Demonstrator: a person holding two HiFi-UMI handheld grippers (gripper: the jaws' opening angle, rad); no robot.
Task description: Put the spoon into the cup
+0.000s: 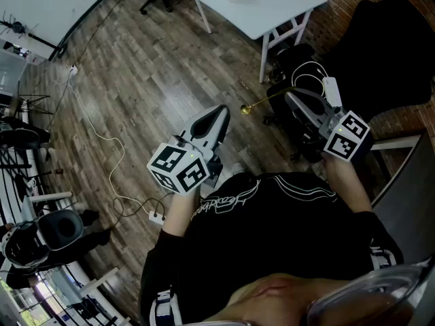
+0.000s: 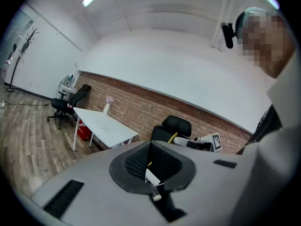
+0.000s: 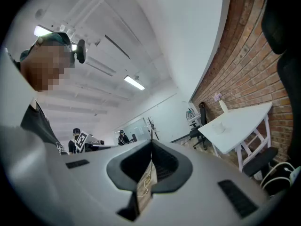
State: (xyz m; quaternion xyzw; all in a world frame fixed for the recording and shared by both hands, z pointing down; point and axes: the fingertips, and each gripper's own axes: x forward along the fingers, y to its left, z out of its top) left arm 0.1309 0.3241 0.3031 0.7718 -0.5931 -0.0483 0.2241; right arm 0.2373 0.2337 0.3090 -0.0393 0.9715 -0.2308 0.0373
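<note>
Two grippers held mid-frame over wood floor; right gripper clamped on gold spoon, bowl pointing left; left gripper jaws together; cup on white table, top of frame.

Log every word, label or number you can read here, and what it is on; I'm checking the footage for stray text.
The white script on the black shirt: too warped to read.
The marker cubes: square patterns only, no letters.
Nothing else is legible in any view.
</note>
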